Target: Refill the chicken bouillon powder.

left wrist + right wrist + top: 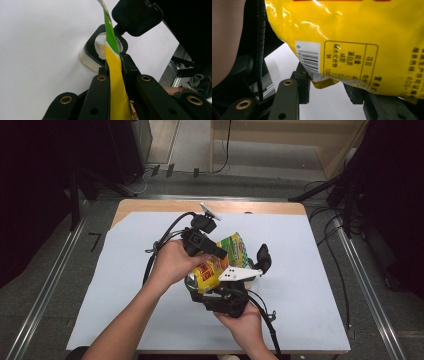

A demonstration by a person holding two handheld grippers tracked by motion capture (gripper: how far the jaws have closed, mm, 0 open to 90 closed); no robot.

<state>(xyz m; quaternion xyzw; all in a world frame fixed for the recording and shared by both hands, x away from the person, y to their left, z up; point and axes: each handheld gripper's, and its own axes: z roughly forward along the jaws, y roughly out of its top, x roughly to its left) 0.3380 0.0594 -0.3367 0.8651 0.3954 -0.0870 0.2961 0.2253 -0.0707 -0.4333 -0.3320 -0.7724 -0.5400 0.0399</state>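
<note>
White sheeting covers the bench [125, 285]; at its centre, the left claw [115, 65] pinches the snack bag [220, 262], right claw [329, 86] clamping its lower corner, six o'clock. Pull apart gently, evenly.

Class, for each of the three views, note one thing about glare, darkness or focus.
High view: the room around the white table is dark. Left gripper view: the near yellow snack bag looks soft and the table is washed out. Right gripper view: bright glare streaks the bag's foil, though its barcode reads sharp.
</note>
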